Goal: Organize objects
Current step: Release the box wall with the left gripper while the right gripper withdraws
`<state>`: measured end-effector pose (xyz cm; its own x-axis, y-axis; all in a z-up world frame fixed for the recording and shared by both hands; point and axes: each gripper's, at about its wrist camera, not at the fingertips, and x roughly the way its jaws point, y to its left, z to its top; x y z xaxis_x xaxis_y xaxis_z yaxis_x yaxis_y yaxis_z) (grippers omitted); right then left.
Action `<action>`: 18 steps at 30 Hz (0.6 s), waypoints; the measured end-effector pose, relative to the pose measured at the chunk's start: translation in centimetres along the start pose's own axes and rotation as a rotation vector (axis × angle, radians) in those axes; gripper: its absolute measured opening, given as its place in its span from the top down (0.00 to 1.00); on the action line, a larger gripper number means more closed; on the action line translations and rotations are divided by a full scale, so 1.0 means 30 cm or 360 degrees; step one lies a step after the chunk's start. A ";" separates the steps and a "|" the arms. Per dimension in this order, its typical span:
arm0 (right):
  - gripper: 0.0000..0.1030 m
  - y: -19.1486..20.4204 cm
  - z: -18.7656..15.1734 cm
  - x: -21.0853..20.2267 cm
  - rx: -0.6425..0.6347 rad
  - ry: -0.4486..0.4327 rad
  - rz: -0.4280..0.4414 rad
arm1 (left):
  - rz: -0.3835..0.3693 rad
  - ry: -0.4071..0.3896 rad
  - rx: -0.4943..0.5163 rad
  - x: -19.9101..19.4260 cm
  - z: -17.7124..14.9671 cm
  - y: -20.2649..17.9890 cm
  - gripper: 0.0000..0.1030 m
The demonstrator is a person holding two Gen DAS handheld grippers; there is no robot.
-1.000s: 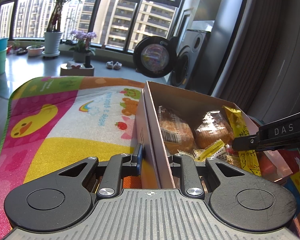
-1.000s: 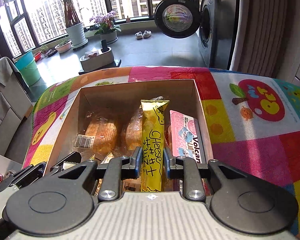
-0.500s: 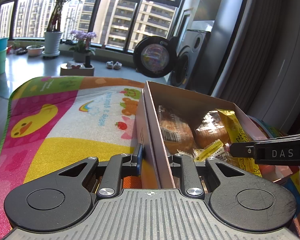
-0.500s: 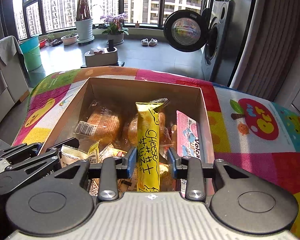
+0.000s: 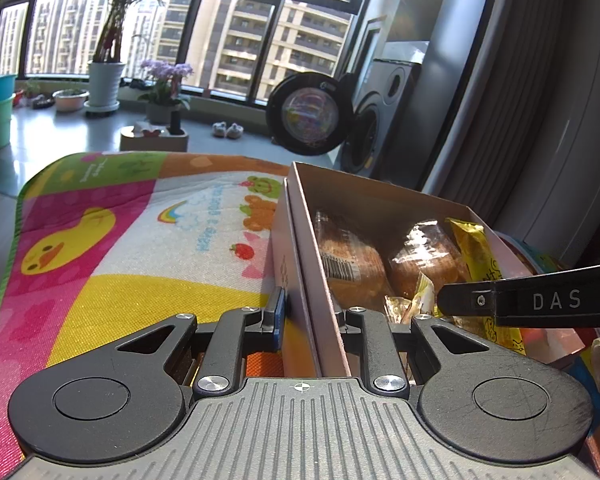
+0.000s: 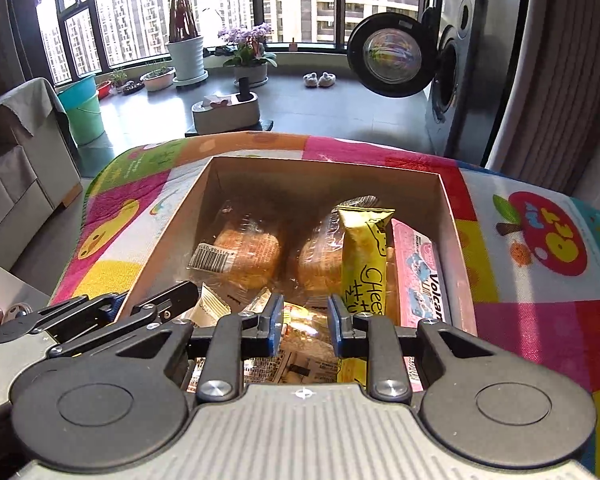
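Observation:
An open cardboard box (image 6: 448,216) sits on a colourful mat. It holds two wrapped bread loaves (image 6: 244,248) (image 6: 320,264), a yellow cheese stick pack (image 6: 364,264), a pink Volcano packet (image 6: 416,276) and small sachets. My right gripper (image 6: 305,320) hovers open over the box's near end. The cheese pack lies just right of its right finger, outside the gap. My left gripper (image 5: 310,314) is shut on the box's left wall (image 5: 300,240), one finger outside and one inside. The left wrist view also shows the loaves (image 5: 348,264), the cheese pack (image 5: 476,252) and a right finger (image 5: 540,300).
The play mat (image 5: 120,240) covers the surface around the box. A washing machine with its round door (image 6: 388,56) swung open stands behind at the right. A grey sofa (image 6: 12,160) is at the left. Potted plants (image 6: 186,56) and a tissue holder (image 6: 224,112) are on the floor.
My right gripper has opened and let go of the yellow cheese pack, which now rests in the box beside the pink packet. The gripper has shifted left. My left gripper has not moved.

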<state>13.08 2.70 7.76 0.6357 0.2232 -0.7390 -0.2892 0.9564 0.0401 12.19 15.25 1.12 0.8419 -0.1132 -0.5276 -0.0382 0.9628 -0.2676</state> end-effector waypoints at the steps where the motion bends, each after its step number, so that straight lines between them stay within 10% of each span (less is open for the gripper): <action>1: 0.77 -0.015 -0.003 -0.002 0.0025 0.0006 0.0007 | 0.0000 0.0000 0.0000 0.000 0.000 0.000 0.79; 7: 0.76 -0.028 -0.039 -0.127 -0.0046 -0.0141 0.0033 | 0.0002 -0.0001 0.0002 0.000 0.000 0.000 0.79; 18: 0.42 -0.203 -0.230 -0.309 -0.0093 -0.0368 -0.0184 | 0.0086 0.0029 0.0079 0.022 0.021 -0.044 0.83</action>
<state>4.00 -6.49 9.73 0.8118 0.1567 -0.5625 -0.2418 0.9671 -0.0796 13.13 14.05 1.65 0.8294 -0.0650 -0.5549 -0.0560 0.9785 -0.1983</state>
